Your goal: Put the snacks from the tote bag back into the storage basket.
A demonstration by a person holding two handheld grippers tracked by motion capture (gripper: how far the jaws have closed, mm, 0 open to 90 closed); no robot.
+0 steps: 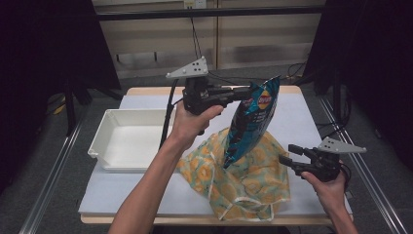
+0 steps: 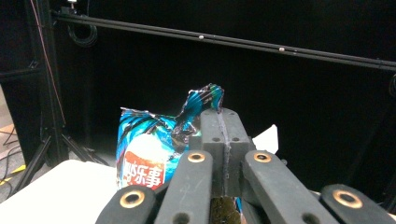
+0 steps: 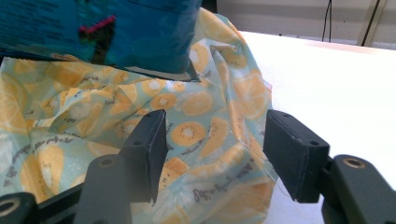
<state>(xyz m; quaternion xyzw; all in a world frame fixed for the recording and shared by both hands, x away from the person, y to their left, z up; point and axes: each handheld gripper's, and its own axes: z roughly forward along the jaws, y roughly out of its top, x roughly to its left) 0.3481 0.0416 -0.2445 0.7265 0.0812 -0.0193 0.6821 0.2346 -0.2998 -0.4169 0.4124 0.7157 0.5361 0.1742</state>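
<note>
Left gripper clamped on blue chip bag – "乐事" legible, right gripper wide open beside fruit-print bag

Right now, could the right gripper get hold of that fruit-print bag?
Probably yes. The right gripper is open and sits at the bag's right edge, the cloth just beyond its jaws. The chip packet held up by the left gripper hangs further left, not in between.

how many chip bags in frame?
1. The blue chip bag hangs by its top edge from the shut left gripper, above the fruit-print cloth bag. More could be hidden inside the cloth bag.
</note>
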